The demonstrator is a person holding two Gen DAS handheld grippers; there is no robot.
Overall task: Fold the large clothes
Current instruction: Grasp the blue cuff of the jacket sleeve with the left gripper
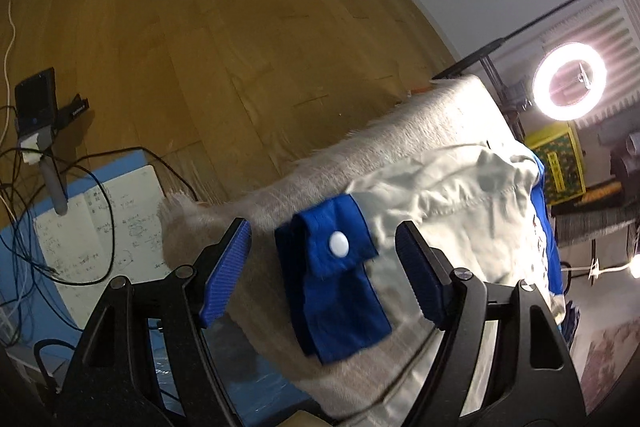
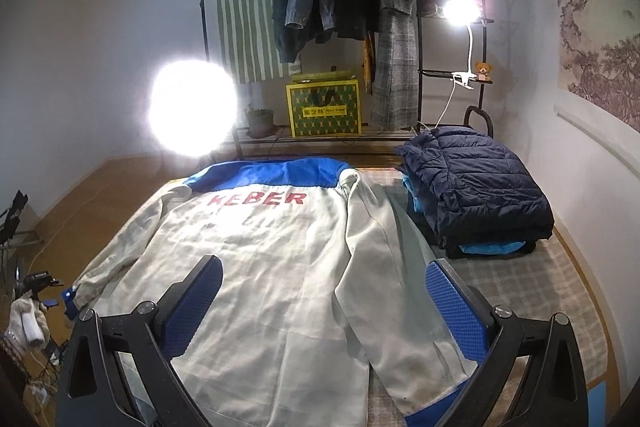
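**A:** What is shown, and where is the garment?

**B:** A white jacket [image 2: 256, 267] with a blue yoke and red lettering is laid back-up, spread flat on a checked mat [image 2: 532, 291]. One sleeve is already laid inward across the body on the right side of the right wrist view. A pile of folded clothes [image 2: 476, 187] is seen beside it, topped by a dark quilted jacket.

**A:** How are the grippers placed?

**B:** The left gripper [image 1: 324, 271] is held with its jaws spread on either side of the blue sleeve cuff [image 1: 336, 267], which bears a white snap; the cuff is not seen to be pressed by the pads. The right gripper [image 2: 324, 311] is held spread over the lower back of the jacket, with nothing pinched.

**A:** Which step is in hand?

**B:** The second sleeve fold is judged to be starting. Next, the cuff would need to be pinched, lifted, and carried inward across the back, so that it is laid flat without the body being dragged.
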